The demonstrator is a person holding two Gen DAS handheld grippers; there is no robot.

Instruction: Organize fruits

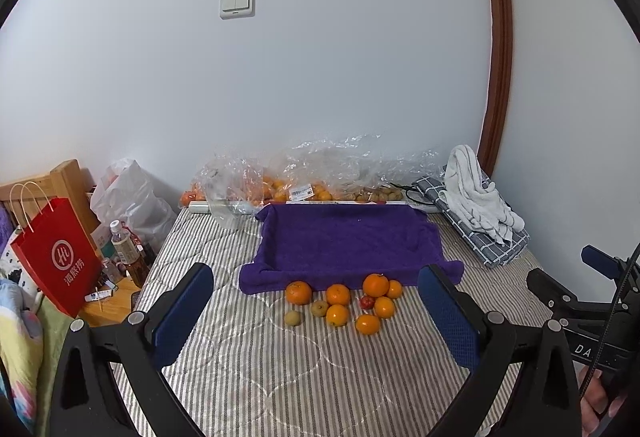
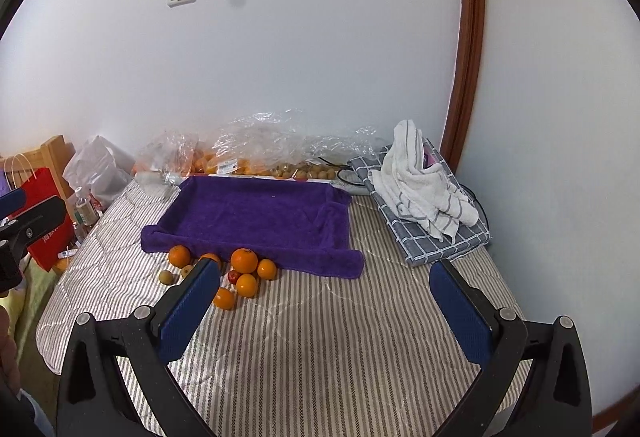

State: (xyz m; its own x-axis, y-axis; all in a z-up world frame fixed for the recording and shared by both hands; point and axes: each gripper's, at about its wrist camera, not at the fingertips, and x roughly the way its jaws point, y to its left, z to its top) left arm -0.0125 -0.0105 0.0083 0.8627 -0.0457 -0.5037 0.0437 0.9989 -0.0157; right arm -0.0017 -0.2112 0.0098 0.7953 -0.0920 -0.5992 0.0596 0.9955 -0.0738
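A cluster of loose fruit lies on the striped bedcover in front of a purple towel-lined tray (image 1: 352, 241) (image 2: 260, 217). It holds several oranges (image 1: 375, 285) (image 2: 244, 260), two small brownish fruits (image 1: 292, 318) (image 2: 166, 276) and one small red fruit (image 1: 367, 302) (image 2: 233, 276). My left gripper (image 1: 316, 277) is open and empty, hovering above the bedcover just short of the fruit. My right gripper (image 2: 325, 273) is open and empty, to the right of the cluster; its left finger hides part of the fruit.
Clear plastic bags (image 1: 320, 173) (image 2: 260, 145) with more oranges and small brown fruit lie along the wall behind the tray. A folded checked cloth with a white towel (image 1: 476, 197) (image 2: 424, 193) lies at the right. A red paper bag (image 1: 60, 257), bottles and a wooden stand are off the bed's left edge.
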